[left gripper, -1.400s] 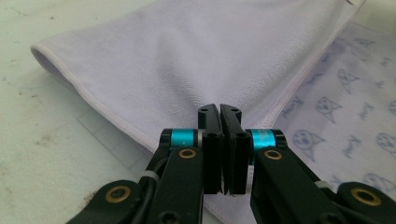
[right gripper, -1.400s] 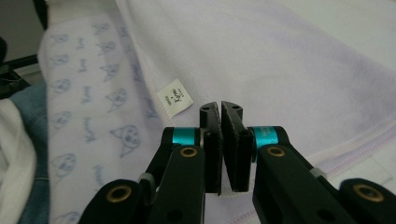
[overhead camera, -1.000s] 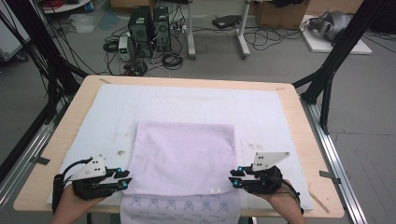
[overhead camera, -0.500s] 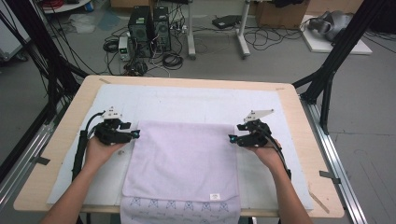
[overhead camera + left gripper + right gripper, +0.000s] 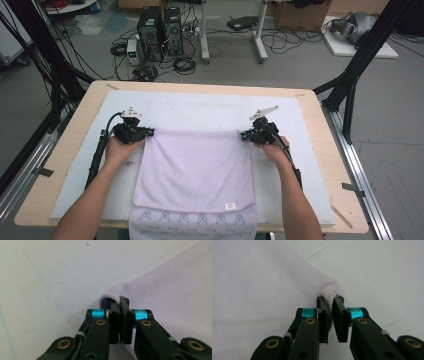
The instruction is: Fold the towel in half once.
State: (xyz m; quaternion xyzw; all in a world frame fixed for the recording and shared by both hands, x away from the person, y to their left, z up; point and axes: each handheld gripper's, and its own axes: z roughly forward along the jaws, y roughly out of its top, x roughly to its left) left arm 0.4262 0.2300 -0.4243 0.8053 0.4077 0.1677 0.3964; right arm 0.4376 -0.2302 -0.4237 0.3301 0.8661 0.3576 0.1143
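On the white mat [image 5: 200, 107], lilac towel [image 5: 197, 170], left gripper [image 5: 146, 132] and right gripper [image 5: 243, 135] fingers just closed, pinching its far corners.

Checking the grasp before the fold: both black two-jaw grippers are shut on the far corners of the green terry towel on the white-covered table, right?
Not quite: the terry towel is pale lilac, not green, as the high view shows. The rest stands: the left gripper and the right gripper are each shut on a far corner of it, on the white-covered table.
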